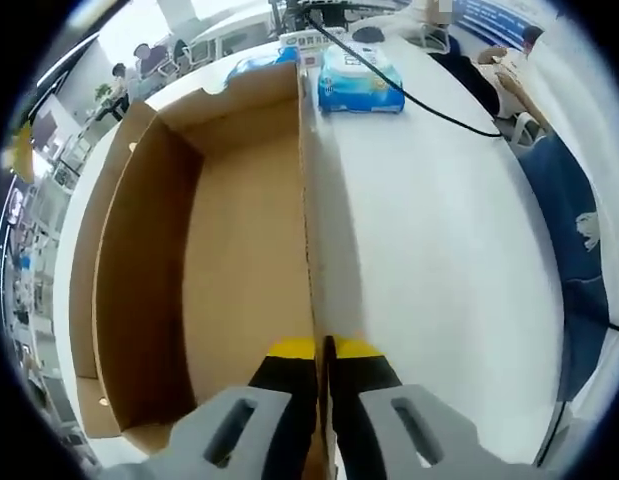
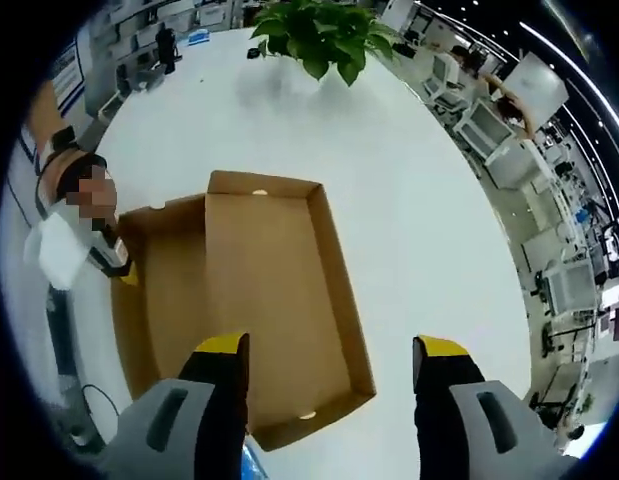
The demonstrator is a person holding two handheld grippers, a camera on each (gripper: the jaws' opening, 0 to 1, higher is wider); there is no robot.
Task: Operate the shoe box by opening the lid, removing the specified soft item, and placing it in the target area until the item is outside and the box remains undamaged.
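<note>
White tabletop (image 2: 409, 200) in an open office carries the open cardboard shoe box (image 2: 259, 300) at centre; it looks light and easily creased. Left gripper (image 1: 325, 350) pinches its wall edge (image 1: 309, 200), while right gripper (image 2: 329, 355) hovers wide. At twelve o'clock a blue wipes pack (image 1: 360, 82) bears unreadable print; I can't spot any soft item.

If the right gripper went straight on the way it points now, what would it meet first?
Most likely the floor of the open cardboard box: the right gripper, jaws apart, looks down over it, one jaw above the box, the other over the white table beside it. Depth is hard to judge.
</note>
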